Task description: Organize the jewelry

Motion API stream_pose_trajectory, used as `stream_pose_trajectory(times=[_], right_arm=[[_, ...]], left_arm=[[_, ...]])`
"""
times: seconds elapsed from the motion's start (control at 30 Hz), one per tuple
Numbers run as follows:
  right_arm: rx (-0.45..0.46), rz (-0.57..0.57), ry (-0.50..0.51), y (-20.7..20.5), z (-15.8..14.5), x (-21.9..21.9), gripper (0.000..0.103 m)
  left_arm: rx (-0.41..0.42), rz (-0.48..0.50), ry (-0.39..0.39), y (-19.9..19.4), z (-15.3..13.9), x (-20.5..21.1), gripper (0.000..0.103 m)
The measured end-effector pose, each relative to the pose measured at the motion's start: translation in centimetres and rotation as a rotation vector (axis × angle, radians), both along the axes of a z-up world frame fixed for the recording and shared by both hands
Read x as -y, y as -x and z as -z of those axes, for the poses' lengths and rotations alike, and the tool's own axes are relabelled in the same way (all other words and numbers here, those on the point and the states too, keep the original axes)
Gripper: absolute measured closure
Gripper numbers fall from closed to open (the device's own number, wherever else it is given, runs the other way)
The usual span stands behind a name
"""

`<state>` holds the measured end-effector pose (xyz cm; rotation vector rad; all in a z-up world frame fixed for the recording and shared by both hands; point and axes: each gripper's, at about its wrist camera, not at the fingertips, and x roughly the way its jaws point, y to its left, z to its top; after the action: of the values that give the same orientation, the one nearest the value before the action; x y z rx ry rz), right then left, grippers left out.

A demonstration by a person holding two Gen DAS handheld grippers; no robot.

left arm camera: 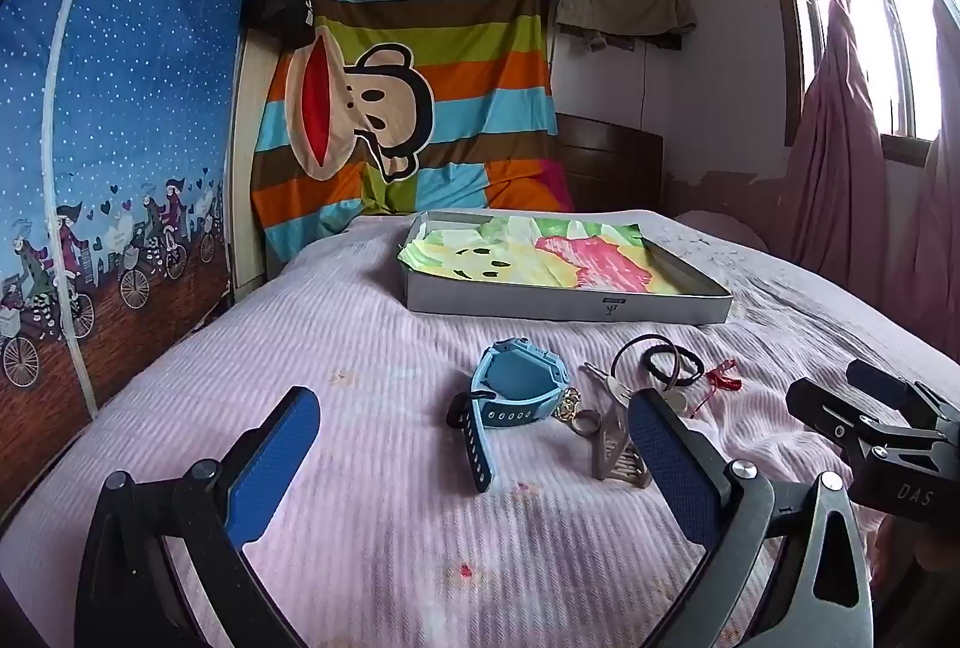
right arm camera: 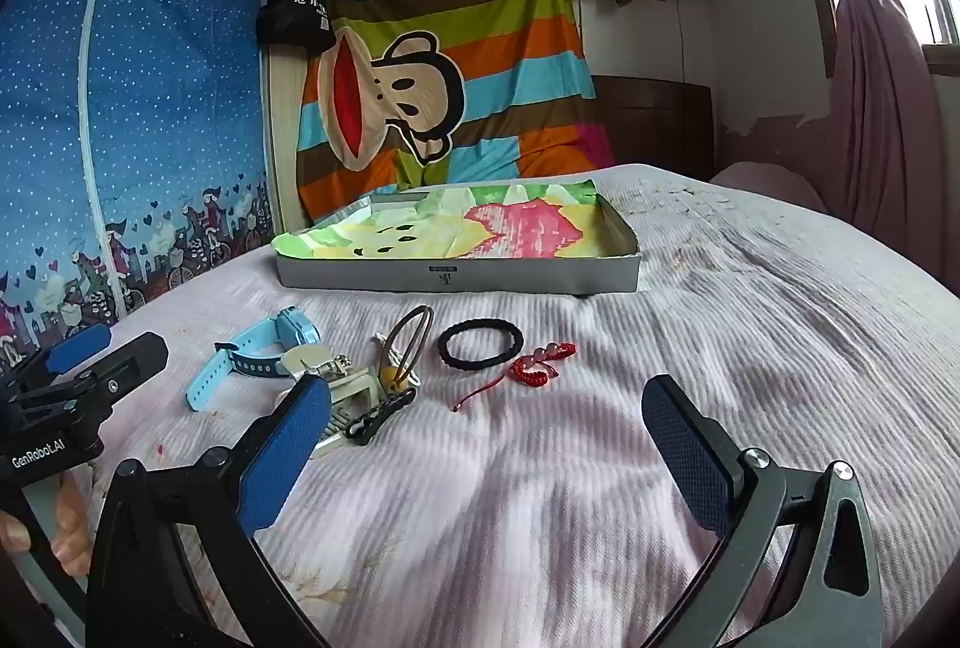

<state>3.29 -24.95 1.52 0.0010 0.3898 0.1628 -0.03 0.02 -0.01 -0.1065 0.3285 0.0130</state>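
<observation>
Left claw [left arm camera: 474, 444] spread, level above bedspread [left arm camera: 360, 348] — right claw [right arm camera: 486, 426] likewise, both empty, watch [left arm camera: 510, 390] ahead.

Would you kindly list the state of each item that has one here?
Left gripper: open, empty.
Right gripper: open, empty.
Box: open, lined with colourful cloth, no jewelry visible inside.
Watch: on the bed, strap unbuckled.
Black hair tie: flat on the bed.
Red bracelet: on the bed, cord trailing.

The left claw's blue pad [left arm camera: 657, 444] hides part of the small trinket pile [left arm camera: 606, 438].
</observation>
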Motion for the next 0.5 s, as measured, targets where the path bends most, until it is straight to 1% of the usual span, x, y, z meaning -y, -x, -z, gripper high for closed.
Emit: stream_pose_trajectory(times=[0.5], right_arm=[[0.002, 0.001, 0.006, -0.03, -0.02, -0.05, 0.001]], left_arm=[[-0.004, -0.001, 0.000, -0.04, 0.00, -0.01, 0.000]])
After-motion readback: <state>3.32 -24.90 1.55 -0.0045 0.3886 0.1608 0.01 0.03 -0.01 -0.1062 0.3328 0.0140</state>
